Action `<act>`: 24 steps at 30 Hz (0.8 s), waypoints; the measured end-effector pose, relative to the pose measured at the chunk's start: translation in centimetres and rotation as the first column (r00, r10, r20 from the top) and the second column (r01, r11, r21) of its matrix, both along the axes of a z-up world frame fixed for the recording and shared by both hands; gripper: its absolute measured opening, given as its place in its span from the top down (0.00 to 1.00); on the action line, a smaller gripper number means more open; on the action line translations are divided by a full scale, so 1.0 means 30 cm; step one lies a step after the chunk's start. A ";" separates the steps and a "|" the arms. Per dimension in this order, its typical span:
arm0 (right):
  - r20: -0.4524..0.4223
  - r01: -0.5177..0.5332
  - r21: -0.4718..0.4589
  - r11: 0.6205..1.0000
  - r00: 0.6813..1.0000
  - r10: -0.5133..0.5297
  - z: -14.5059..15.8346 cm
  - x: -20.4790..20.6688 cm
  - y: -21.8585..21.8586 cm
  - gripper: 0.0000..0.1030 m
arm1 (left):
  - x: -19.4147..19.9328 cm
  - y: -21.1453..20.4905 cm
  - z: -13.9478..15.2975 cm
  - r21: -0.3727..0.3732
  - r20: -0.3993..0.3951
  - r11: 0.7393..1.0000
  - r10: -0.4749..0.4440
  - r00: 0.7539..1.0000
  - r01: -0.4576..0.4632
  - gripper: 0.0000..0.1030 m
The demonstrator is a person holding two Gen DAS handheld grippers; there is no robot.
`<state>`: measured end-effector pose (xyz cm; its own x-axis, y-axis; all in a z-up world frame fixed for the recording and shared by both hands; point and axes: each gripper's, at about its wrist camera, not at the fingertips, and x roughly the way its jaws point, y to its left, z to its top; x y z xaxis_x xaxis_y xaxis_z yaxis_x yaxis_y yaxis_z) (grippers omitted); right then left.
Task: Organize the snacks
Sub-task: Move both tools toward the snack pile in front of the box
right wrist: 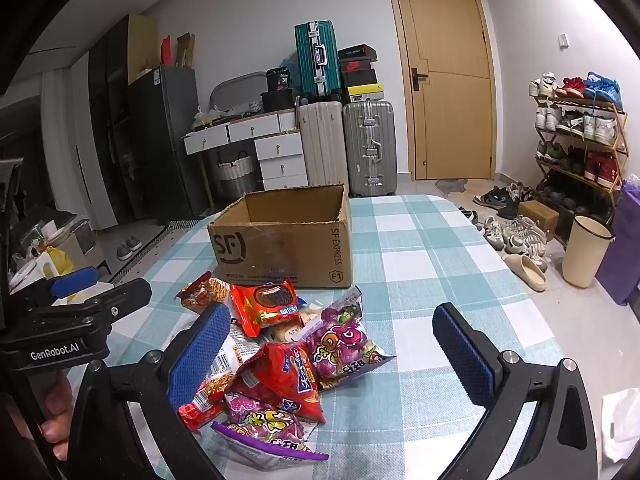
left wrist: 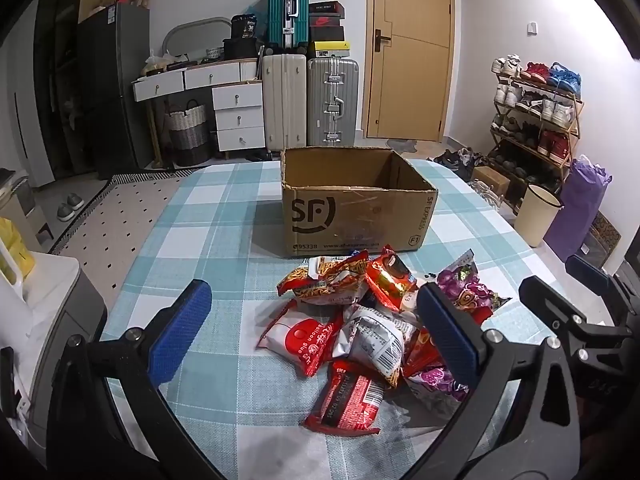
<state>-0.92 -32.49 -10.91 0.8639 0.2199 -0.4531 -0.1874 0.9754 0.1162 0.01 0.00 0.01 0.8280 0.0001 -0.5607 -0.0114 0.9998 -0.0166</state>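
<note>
Both grippers hang low over the near end of the table (left wrist: 224, 208), each spread wide with nothing between the blue pads. The left gripper (left wrist: 316, 332) straddles the heap of snack packets (left wrist: 360, 320); its right-hand pad blocks part of the pile, so the packets behind it are only half seen. The right gripper (right wrist: 332, 360) sits over the same heap from the other side, its left pad covering the silver-and-orange packets beneath. At the bottom left of the right wrist view, fingers of the person's left hand (right wrist: 56, 412) curl round the handle, mostly cut off by the frame edge.

Counting the heap is hard, since the packets overlap: I make out roughly eight or nine, with two purple candy bags (right wrist: 344, 344), one red cookie packet (right wrist: 268, 308) and several red or orange ones. The small print is too blurred to read.

Just beyond the heap stands one open cardboard box (left wrist: 352, 216); its floor is hidden by the near wall from both views.

Farther back, against the wall, are three suitcases: a teal one (left wrist: 288, 8) standing on top of a white one (left wrist: 284, 100), with a silver one (left wrist: 332, 100) beside them. One wooden door (left wrist: 408, 48) is shut, and one shoe rack (left wrist: 536, 120) stands to the right, its shoes too crowded to count.
</note>
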 end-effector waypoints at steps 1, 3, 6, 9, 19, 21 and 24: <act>-0.002 0.000 0.001 1.000 1.000 0.000 0.000 -0.003 -0.004 0.00 | 0.000 0.001 0.002 0.000 -0.001 1.000 -0.001 1.000 0.001 0.01; -0.002 0.000 0.001 1.000 1.000 0.000 -0.001 -0.004 -0.005 0.00 | 0.000 0.002 0.003 0.003 0.001 1.000 0.003 1.000 -0.003 0.01; -0.001 0.000 0.003 1.000 1.000 0.000 0.001 -0.002 -0.007 0.00 | 0.000 -0.002 0.002 0.010 0.011 1.000 0.005 1.000 -0.005 0.01; -0.001 0.000 0.004 1.000 1.000 0.000 0.001 -0.002 -0.006 0.00 | 0.000 -0.002 0.001 0.012 0.020 1.000 0.005 1.000 -0.005 0.01; -0.005 -0.001 0.003 1.000 1.000 0.001 -0.002 -0.001 -0.006 0.00 | 0.001 0.008 -0.016 0.000 0.005 1.000 0.001 1.000 -0.001 0.01; -0.006 -0.002 0.005 1.000 1.000 0.002 0.001 -0.002 -0.011 0.00 | 0.001 0.008 -0.019 -0.001 0.006 1.000 0.003 1.000 -0.003 0.01; -0.005 -0.001 0.004 1.000 1.000 0.002 0.000 -0.001 -0.010 0.00 | 0.001 0.005 -0.024 0.002 0.007 1.000 0.003 1.000 -0.003 0.01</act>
